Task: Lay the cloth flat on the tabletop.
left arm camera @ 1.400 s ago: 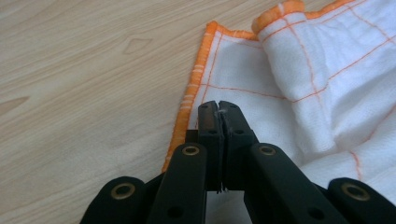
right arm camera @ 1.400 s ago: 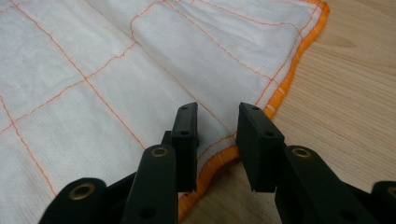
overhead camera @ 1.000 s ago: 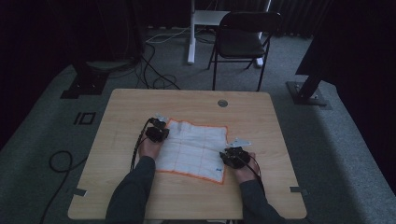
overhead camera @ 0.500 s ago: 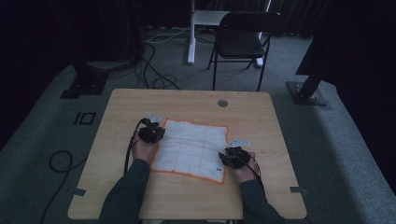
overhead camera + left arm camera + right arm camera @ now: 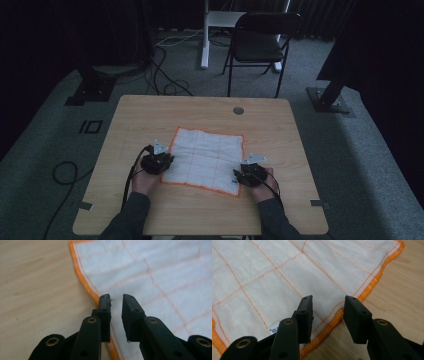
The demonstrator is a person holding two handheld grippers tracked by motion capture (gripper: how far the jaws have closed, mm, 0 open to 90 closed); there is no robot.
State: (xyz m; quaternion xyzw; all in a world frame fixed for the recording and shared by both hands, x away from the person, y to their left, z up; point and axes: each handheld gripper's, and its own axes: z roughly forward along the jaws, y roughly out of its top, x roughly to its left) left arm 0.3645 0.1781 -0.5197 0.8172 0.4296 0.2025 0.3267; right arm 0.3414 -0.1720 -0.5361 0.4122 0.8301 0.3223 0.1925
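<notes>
— Two grippers, one cloth: where does everything sit?

— A white cloth (image 5: 205, 160) with an orange hem and a thin orange grid lies flat on the wooden tabletop (image 5: 200, 112), a little toward the near edge and roughly midway between the left and right edges. The left gripper (image 5: 157, 163) is at the cloth's left hem, near its near-left corner; the right gripper (image 5: 248, 176) is at its near-right corner.

— And the fingers?

— On the left gripper (image 5: 116, 300), they stand a small way apart, nothing between them, one over the orange hem (image 5: 83, 280) and the other over white cloth (image 5: 162, 272). On the right gripper (image 5: 328, 302), they are set wider apart, one over the cloth (image 5: 274, 272) beside a small printed label (image 5: 273, 330), the other past the hem (image 5: 372, 282) over bare wood.

— What has changed over the last second?

— The left hand (image 5: 145, 181) has drawn back toward the near-left, from the cloth's far-left corner down along its left hem. The right hand (image 5: 260, 186) has hardly shifted. The cloth lies much as it did.

— Anything else around?

— A round grommet (image 5: 238, 110) near the far edge, and a black folding chair (image 5: 260, 42) on the grey carpet beyond the tabletop.
</notes>
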